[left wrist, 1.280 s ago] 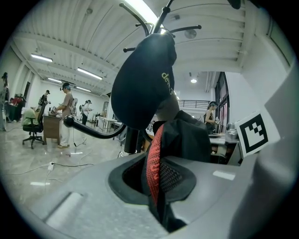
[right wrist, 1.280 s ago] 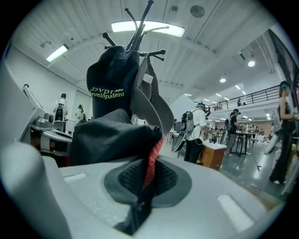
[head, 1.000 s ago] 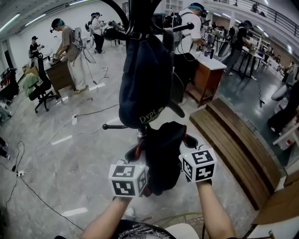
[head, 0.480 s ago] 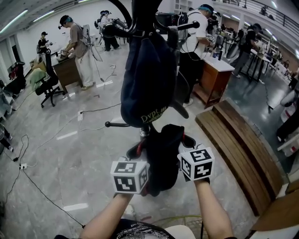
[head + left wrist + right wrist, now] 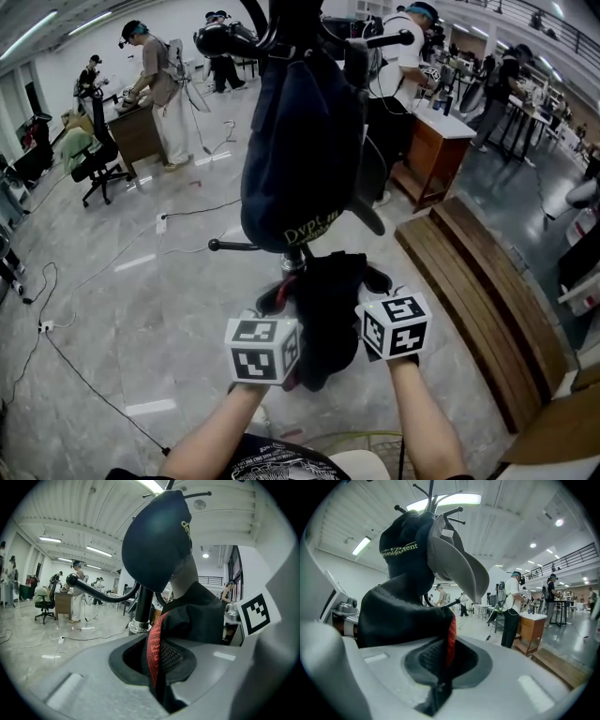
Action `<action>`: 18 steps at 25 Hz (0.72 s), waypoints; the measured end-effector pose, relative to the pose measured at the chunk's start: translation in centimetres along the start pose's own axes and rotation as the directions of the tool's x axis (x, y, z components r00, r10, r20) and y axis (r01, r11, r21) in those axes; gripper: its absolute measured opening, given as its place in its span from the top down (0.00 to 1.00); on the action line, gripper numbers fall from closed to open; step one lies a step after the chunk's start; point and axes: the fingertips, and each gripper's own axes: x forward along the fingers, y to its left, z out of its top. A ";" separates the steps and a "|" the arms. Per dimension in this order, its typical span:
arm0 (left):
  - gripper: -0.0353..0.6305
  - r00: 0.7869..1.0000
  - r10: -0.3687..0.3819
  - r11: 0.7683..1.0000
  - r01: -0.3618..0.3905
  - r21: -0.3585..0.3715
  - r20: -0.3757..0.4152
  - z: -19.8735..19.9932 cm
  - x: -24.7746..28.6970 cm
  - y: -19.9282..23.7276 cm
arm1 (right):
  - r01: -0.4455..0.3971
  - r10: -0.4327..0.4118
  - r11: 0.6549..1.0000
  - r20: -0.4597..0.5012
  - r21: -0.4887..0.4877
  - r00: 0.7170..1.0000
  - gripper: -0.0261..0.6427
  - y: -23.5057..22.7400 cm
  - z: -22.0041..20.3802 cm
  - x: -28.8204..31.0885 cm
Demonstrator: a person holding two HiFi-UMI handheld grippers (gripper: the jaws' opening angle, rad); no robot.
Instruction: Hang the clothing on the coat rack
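Note:
A black garment with red trim hangs bunched between my two grippers, just below the coat rack. A dark navy garment with yellow lettering hangs on the rack. My left gripper is shut on the black garment's red-edged fold, with the rack's pole straight ahead. My right gripper is shut on the same garment, its red edge pinched between the jaws. The jaw tips are hidden by cloth in the head view.
A wooden slatted bench lies on the floor to the right, with a wooden desk behind it. Cables trail over the floor at the left. An office chair and several people stand farther back.
Both grippers and the black garment have risen slightly toward the rack. Their grip has not changed.

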 end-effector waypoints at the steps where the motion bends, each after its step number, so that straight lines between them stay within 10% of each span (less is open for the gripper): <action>1: 0.91 1.000 -0.001 1.000 0.001 0.000 -0.002 -0.2 0.2 0.0 | 0.000 0.000 1.000 0.001 0.006 1.000 0.94 0.0 -0.2 0.1; 18: 0.91 0.999 -0.047 0.999 0.047 -0.008 -0.021 -1.7 2.0 -0.8 | -0.004 0.004 0.998 0.000 0.060 1.000 0.94 -0.3 -2.2 0.6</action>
